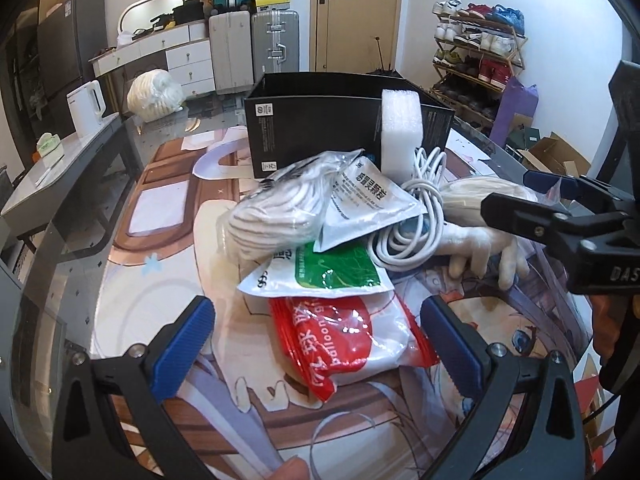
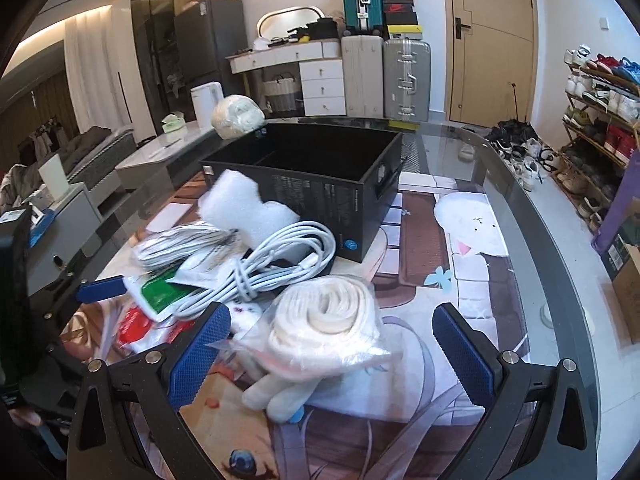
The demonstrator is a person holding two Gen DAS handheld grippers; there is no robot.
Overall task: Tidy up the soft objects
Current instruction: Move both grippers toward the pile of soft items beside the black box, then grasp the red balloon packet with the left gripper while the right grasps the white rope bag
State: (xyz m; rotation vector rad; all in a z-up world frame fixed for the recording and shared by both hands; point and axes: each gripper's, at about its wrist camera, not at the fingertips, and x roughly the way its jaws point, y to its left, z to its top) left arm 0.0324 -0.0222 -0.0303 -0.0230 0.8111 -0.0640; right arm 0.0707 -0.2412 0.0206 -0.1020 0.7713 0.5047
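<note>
A heap of soft things lies on the glass table before an open black box [image 1: 320, 128] [image 2: 312, 176]. My left gripper [image 1: 316, 340] is open, its blue pads either side of a red and white balloon packet [image 1: 344, 340]. Above that lie a green and white packet [image 1: 320, 272], a silver sachet [image 1: 368, 204], a bag of white gloves [image 1: 276, 212], a coiled white cable [image 1: 416, 216] [image 2: 272, 268] and a white foam block [image 1: 400, 128] [image 2: 248, 208]. My right gripper [image 2: 332, 348] is open around a bag of cream rope [image 2: 328, 324] lying on a white plush toy [image 2: 280, 392].
The table has a printed anime mat [image 2: 440, 280] under glass. A round white bundle [image 1: 156, 94] sits at the table's far left edge. A side counter with a white kettle [image 1: 86, 108] stands left. Suitcases, a dresser and a shoe rack [image 1: 480, 60] line the walls.
</note>
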